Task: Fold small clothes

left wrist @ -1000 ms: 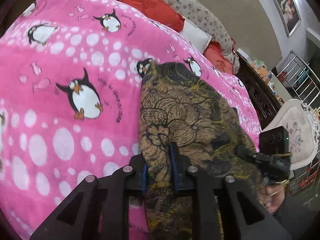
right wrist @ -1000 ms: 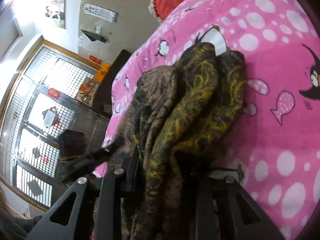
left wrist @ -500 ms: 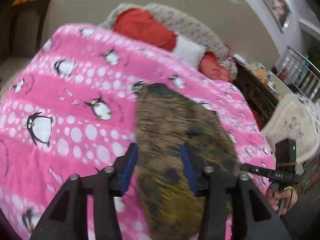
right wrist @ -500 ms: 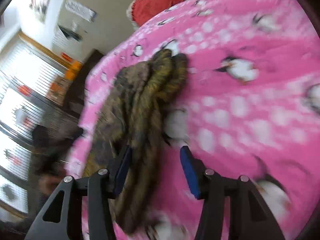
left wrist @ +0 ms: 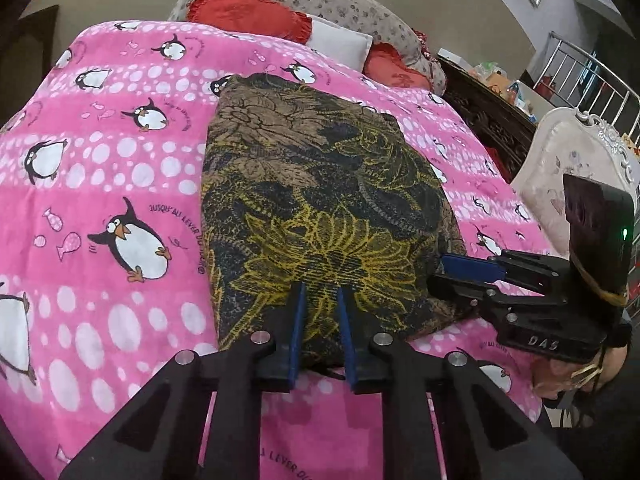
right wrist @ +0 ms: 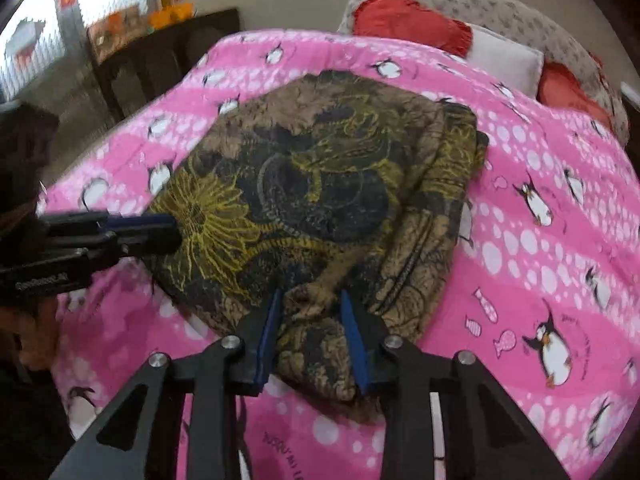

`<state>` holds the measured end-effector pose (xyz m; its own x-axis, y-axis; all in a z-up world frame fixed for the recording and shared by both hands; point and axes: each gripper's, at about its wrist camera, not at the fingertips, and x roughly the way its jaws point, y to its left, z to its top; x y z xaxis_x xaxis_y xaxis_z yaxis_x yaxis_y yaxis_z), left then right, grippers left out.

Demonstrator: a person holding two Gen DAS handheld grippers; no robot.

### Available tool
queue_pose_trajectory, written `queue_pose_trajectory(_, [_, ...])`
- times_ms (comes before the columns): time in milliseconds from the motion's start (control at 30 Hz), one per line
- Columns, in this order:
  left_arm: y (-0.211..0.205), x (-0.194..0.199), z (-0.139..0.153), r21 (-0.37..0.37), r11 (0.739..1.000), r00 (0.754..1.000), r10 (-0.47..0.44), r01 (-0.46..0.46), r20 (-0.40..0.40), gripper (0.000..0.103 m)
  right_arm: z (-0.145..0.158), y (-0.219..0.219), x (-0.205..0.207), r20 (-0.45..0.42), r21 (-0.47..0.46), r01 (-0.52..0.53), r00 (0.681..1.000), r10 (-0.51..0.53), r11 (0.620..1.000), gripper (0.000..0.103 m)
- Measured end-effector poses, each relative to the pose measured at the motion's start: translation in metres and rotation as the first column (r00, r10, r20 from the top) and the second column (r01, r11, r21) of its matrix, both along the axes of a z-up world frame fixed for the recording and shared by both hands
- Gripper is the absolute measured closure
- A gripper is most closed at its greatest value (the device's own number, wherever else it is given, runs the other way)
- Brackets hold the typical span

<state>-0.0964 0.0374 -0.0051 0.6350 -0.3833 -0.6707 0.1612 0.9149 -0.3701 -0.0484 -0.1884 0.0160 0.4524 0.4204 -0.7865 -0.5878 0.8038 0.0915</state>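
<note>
- We find the left gripper (left wrist: 321,295) with its jaws narrowly parted, the near edge of the folded garment (left wrist: 320,200) running between the blue pads (left wrist: 298,320). Whether the pads actually press the cloth we cannot tell; the gap looks wider than the fabric edge needs.
- The right gripper (right wrist: 310,300) shows its jaws spread wider, straddling a bunched fold at the garment's near right corner. We judge this to be no firm pinch, since the cloth sits loosely in the gap.
- In the left wrist view the right gripper (left wrist: 452,268) lies low at the garment's right edge, its fingers level with the bed surface.
- The garment, a brown, black and yellow floral piece, lies flat as a compact rectangle on the pink penguin blanket (left wrist: 100,184), roughly midway across the bed and reaching from the near edge toward the pillows (left wrist: 256,12). Layered edges show along its right side (right wrist: 452,184), which indicates several folds stacked.
- We judge both tools are placed at the near edge so that the bundle can be squared up or taken for a further fold; the cloth rests under its own weight.
- Risk noted: the soft stacked layers may slip apart if only the top layer is caught.
- A dark cabinet (right wrist: 160,60) stands beyond the bed's far left corner, well apart.
</note>
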Motion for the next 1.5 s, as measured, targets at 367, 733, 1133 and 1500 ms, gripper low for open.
queue_pose_trajectory(367, [0.003,-0.009,0.004,-0.184,0.978,0.995,-0.086,0.096,0.059,0.058,-0.009,0.002,-0.029,0.151,0.05,-0.008,0.989,0.0,0.999,0.057])
queue_pose_trajectory(733, [0.01,-0.008,0.01,-0.306,0.95,0.997,-0.041,0.059,0.067,0.049,-0.01,-0.011,-0.024,0.12,0.144,-0.018,0.993,0.001,0.989,0.056])
queue_pose_trajectory(1133, [-0.013,-0.02,0.08,0.05,0.961,0.962,0.269,-0.271,0.054,0.019,0.051,-0.06,-0.043,0.079,-0.038,0.383,0.922,-0.38,0.923,0.035])
queue_pose_trajectory(1500, [-0.071,-0.053,0.107,0.243,0.936,0.967,0.254,-0.254,0.031,0.019,0.074,-0.072,-0.105,0.118,0.031,0.479,0.87,-0.479,0.877,0.035])
